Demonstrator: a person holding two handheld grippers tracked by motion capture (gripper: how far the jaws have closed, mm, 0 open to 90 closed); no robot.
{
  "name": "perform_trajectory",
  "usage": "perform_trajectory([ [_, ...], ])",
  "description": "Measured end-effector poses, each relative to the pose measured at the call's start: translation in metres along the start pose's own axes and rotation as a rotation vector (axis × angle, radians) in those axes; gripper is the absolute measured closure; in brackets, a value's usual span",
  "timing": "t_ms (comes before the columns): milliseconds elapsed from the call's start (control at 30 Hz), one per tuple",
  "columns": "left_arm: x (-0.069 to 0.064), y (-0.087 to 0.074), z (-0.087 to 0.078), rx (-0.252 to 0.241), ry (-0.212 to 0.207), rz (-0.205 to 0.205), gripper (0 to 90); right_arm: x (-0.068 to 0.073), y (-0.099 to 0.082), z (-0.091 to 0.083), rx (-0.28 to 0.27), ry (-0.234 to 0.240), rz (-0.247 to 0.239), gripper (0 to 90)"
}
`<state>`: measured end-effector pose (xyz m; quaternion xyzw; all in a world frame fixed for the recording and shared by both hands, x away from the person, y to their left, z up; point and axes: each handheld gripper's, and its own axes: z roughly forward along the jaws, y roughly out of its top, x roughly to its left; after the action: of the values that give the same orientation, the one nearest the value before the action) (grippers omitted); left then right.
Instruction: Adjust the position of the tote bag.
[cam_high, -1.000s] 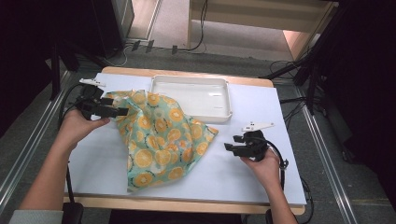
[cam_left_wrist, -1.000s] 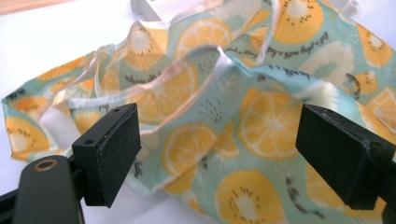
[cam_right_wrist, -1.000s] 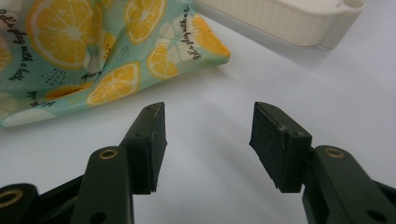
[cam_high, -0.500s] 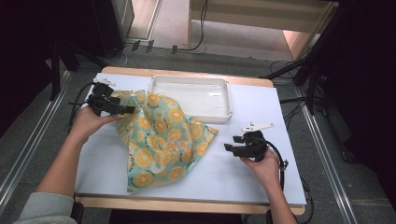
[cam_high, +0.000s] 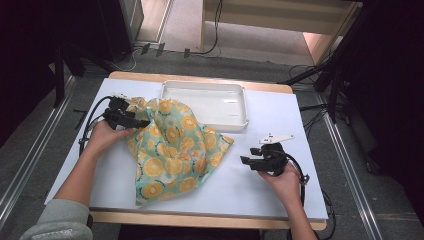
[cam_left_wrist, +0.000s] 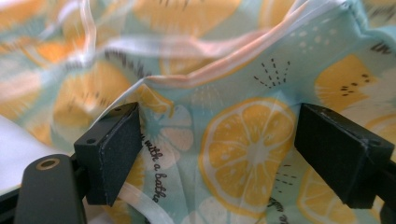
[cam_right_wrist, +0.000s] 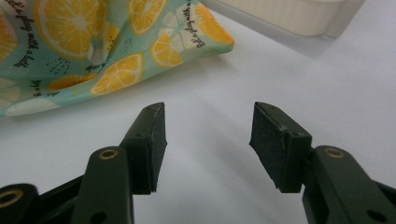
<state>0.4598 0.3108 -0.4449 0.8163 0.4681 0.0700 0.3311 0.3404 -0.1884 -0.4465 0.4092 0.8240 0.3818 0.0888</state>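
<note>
The white worktop carries a crumpled lemon-print cloth left of centre, touching the white tray. The left gripper straddles its upper-left edge, jaws open. The right gripper rests apart, jaws open.

My left gripper and right gripper are black, with square foam pads, brass rivets, trailing black cables; my sleeve is grey.

Cloth on table, before tray
</note>
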Motion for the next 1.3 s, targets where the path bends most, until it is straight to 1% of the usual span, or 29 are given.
perform_trajectory([
  [67, 0.000, -0.004, 0.006, -0.012, 0.011, 0.016, 16.4, 0.000, -0.002, -0.002, -0.002, -0.004, 0.003, 46.1],
  [133, -0.001, -0.005, 0.006, -0.019, 0.020, 0.025, 17.0, 0.000, -0.003, -0.002, -0.005, -0.004, 0.004, 46.2],
  [200, -0.002, -0.006, 0.007, -0.030, 0.029, 0.036, 20.7, -0.001, -0.004, -0.003, -0.004, -0.009, 0.007, 46.2],
  [233, -0.002, -0.007, 0.007, -0.034, 0.035, 0.038, 24.6, -0.001, -0.005, -0.004, -0.004, -0.012, 0.010, 46.2],
  [267, -0.002, -0.007, 0.007, -0.035, 0.033, 0.037, 24.6, -0.001, -0.005, -0.004, -0.004, -0.012, 0.010, 46.2],
  [300, -0.003, -0.007, 0.008, -0.040, 0.022, 0.034, 27.6, -0.001, -0.006, -0.004, -0.003, -0.012, 0.014, 46.1],
  [333, -0.005, -0.007, 0.008, -0.040, 0.032, 0.040, 34.3, -0.001, -0.006, -0.004, -0.004, -0.015, 0.014, 46.2],
  [367, -0.005, -0.007, 0.008, -0.040, 0.032, 0.040, 37.8, -0.001, -0.007, -0.004, -0.004, -0.017, 0.011, 46.2],
  [400, -0.006, -0.007, 0.008, -0.043, 0.029, 0.043, 37.8, -0.001, -0.007, -0.004, -0.004, -0.017, 0.011, 46.2],
  [433, -0.007, -0.008, 0.009, -0.049, 0.013, 0.048, 47.7, -0.001, -0.007, -0.004, -0.004, -0.019, 0.010, 46.1],
  [467, -0.008, -0.008, 0.010, -0.051, 0.007, 0.057, 47.7, -0.001, -0.007, -0.004, -0.004, -0.019, 0.010, 46.1],
  [500, -0.010, -0.008, 0.011, -0.050, -0.004, 0.063, 58.1, -0.001, -0.007, -0.004, -0.003, -0.022, 0.009, 46.2],
  [533, -0.011, -0.009, 0.011, -0.050, -0.005, 0.071, 61.9, -0.001, -0.007, -0.004, -0.003, -0.022, 0.007, 46.1],
  [567, -0.012, -0.008, 0.011, -0.046, 0.007, 0.072, 61.9, -0.001, -0.007, -0.004, -0.003, -0.022, 0.007, 46.1],
  [600, -0.011, -0.008, 0.011, -0.044, 0.004, 0.071, 65.4, -0.001, -0.007, -0.004, -0.003, -0.022, 0.007, 46.2],
  [700, -0.011, -0.009, 0.012, -0.039, -0.016, 0.063, 84.2, 0.000, -0.007, -0.003, 0.001, -0.019, 0.012, 46.2],
  [767, -0.010, -0.009, 0.012, -0.040, -0.022, 0.051, 87.3, 0.000, -0.007, -0.003, 0.006, -0.019, 0.010, 46.2],
  [833, -0.011, -0.009, 0.013, -0.040, -0.011, 0.044, 90.0, 0.000, -0.007, -0.003, 0.006, -0.019, 0.007, 46.2],
  [867, -0.010, -0.008, 0.012, -0.032, -0.020, 0.026, 90.0, 0.000, -0.007, -0.003, 0.004, -0.019, 0.007, 46.3],
  [900, -0.010, -0.008, 0.012, -0.032, -0.020, 0.026, 90.0, 0.000, -0.007, -0.003, 0.004, -0.019, 0.007, 46.3],
  [933, -0.009, -0.007, 0.011, -0.027, -0.035, 0.001, 90.0, 0.000, -0.007, -0.004, -0.005, -0.020, 0.009, 46.3],
  [967, -0.010, -0.006, 0.006, -0.039, -0.052, -0.008, 90.0, 0.000, -0.007, -0.004, -0.010, -0.019, 0.009, 46.3],
  [1000, -0.010, -0.006, 0.006, -0.039, -0.052, -0.008, 90.0, -0.001, -0.007, -0.005, -0.011, -0.016, 0.010, 46.4],
  [1033, -0.012, -0.003, -0.002, -0.057, -0.058, -0.010, 90.0, -0.001, -0.007, -0.005, -0.011, -0.015, 0.010, 46.4],
  [1067, -0.012, -0.003, -0.002, -0.057, -0.058, -0.010, 90.0, 0.000, -0.006, -0.005, -0.011, -0.016, 0.012, 46.4],
  [1100, -0.014, -0.001, -0.010, -0.075, -0.054, -0.003, 90.0, 0.000, -0.006, -0.005, -0.012, -0.016, 0.007, 46.4],
  [1133, -0.014, -0.001, -0.010, -0.075, -0.054, -0.003, 90.0, 0.000, -0.006, -0.005, -0.012, -0.016, 0.007, 46.4],
  [1200, -0.017, 0.001, -0.020, -0.097, -0.065, 0.002, 90.0, 0.002, -0.005, -0.006, -0.014, -0.012, 0.007, 46.4],
  [1300, -0.024, 0.001, -0.032, -0.109, -0.075, 0.013, 90.0, 0.004, -0.003, -0.008, -0.026, -0.006, 0.006, 46.5],
])
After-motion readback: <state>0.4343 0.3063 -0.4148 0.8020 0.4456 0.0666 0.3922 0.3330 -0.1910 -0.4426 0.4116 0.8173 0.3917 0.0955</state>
